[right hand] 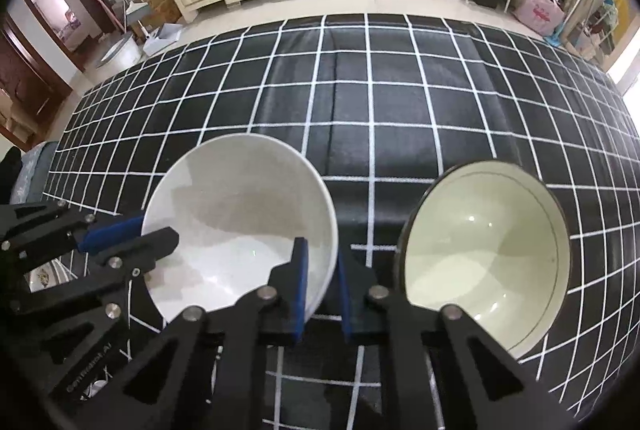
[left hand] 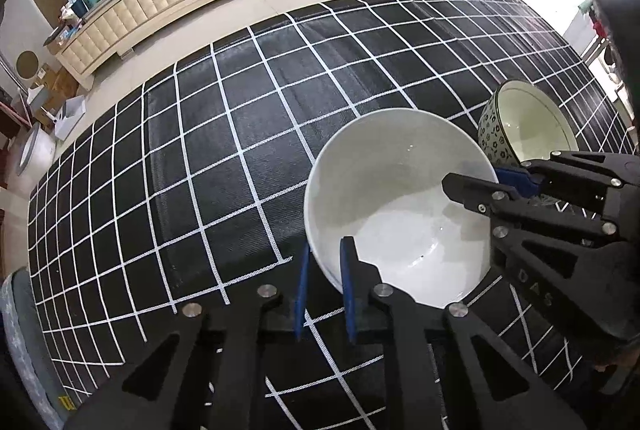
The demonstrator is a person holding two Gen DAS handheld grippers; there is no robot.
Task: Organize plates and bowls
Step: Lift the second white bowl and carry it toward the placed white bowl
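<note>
**Two grippers pinch one white bowl by opposite sides of its rim**

While both grippers are clamped on the plain white ceramic bowl [left hand: 400, 206], I treat this as the start of a two-handed lift. The bowl sits on a black tablecloth with a white grid [left hand: 224, 134], toward the near edge of the table. My left gripper [left hand: 325, 294] has its blue pads pressed on either side of the bowl's near-left wall — one pad inside, one outside. My right gripper [right hand: 322, 290] pinches the rim the same way on the opposite side.

Just beside the white bowl, on its right, stands a second bowl with a cream inside and a dark flower-patterned outside [right hand: 486, 254]. It is close but not touching, as far as I can tell. No plates show in either view.

To do this step well, I judge that I should raise both hands together and at the same pace, so the bowl stays level and neither pad slides along the glazed rim. I would lift straight up first — clear of the patterned bowl — before carrying it sideways. Pulling the hands apart could strain both grips.
</note>
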